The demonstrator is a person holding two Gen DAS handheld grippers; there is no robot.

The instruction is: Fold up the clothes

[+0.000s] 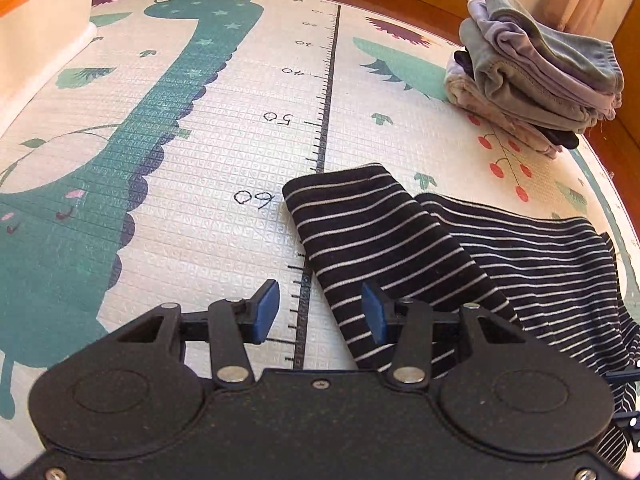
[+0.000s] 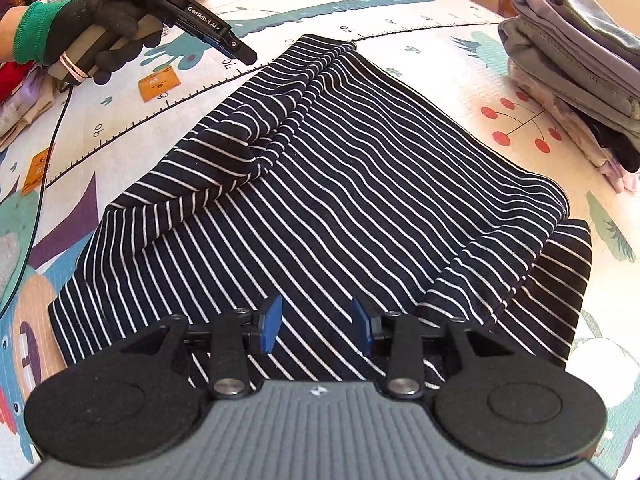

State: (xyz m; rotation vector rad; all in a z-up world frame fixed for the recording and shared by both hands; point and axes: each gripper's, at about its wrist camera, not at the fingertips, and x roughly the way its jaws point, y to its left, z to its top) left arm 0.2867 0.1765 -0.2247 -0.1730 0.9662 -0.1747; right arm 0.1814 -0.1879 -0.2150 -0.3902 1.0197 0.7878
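Note:
A black garment with thin white stripes lies partly folded on the play mat, one sleeve folded over its body. In the left wrist view its sleeve stretches away from my left gripper, which is open and empty just above the sleeve's near edge. My right gripper is open and empty, low over the garment's near part. The left gripper also shows in the right wrist view, held by a gloved hand beyond the garment's far left corner.
A stack of folded grey and pale clothes sits at the mat's right edge, also in the right wrist view. A white bin with an orange rim stands far left. Unfolded clothes lie left. A cable trails over the mat.

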